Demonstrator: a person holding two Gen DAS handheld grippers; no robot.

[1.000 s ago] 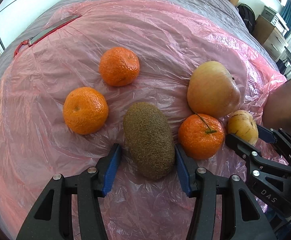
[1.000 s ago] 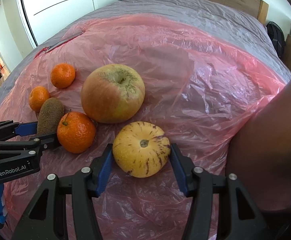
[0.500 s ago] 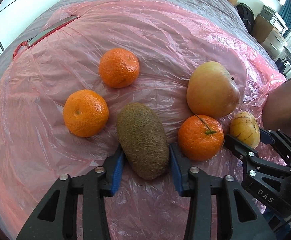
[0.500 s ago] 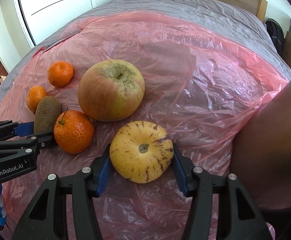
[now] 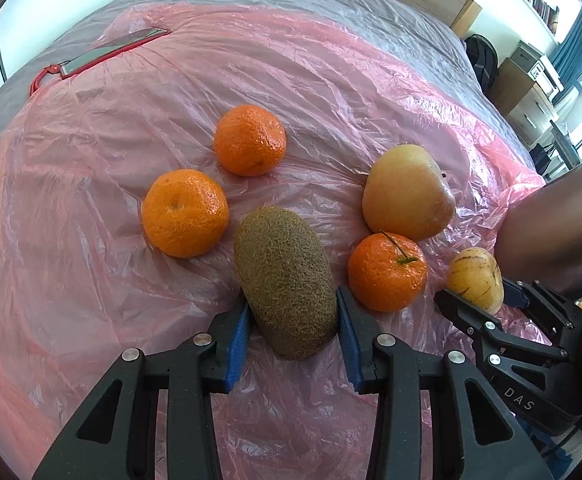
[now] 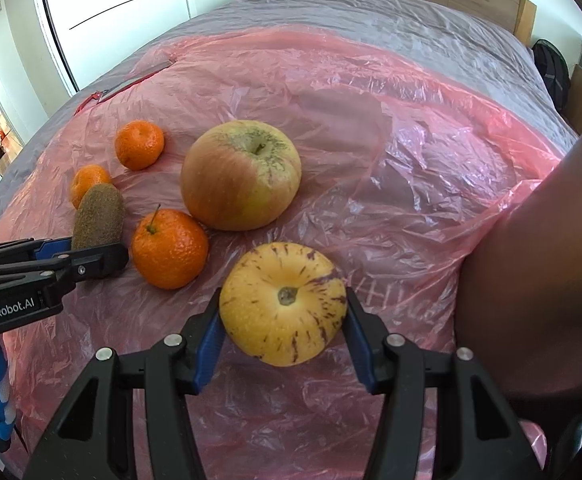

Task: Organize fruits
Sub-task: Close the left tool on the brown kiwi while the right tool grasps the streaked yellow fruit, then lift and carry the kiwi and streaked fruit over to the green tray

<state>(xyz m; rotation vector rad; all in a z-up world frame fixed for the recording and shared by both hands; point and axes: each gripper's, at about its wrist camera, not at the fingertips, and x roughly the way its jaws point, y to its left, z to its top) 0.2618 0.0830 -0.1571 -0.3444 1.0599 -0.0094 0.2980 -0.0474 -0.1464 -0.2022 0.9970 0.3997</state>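
My left gripper [image 5: 291, 322] is shut on a brown kiwi [image 5: 287, 280], which it holds by its near end over the pink plastic sheet [image 5: 331, 80]. My right gripper [image 6: 283, 324] is shut on a yellow purple-streaked pepino melon [image 6: 283, 304], lifted a little off the sheet. Three mandarins lie on the sheet: one with a stem [image 5: 387, 272] between the kiwi and the melon, two [image 5: 185, 212] [image 5: 249, 140] to the left. A large apple [image 6: 241, 176] sits behind the stemmed mandarin [image 6: 169, 248].
The pink sheet covers a grey bed [image 6: 371, 12]. A flat silver strip with a red edge [image 5: 103, 54] lies at the sheet's far left. A person's arm [image 6: 539, 280] is at the right. White cupboards [image 6: 131, 0] stand beyond.
Both grippers have closed onto their fruits. The kiwi has shifted left and tilted in the left gripper. The melon has risen and tipped in the right gripper.
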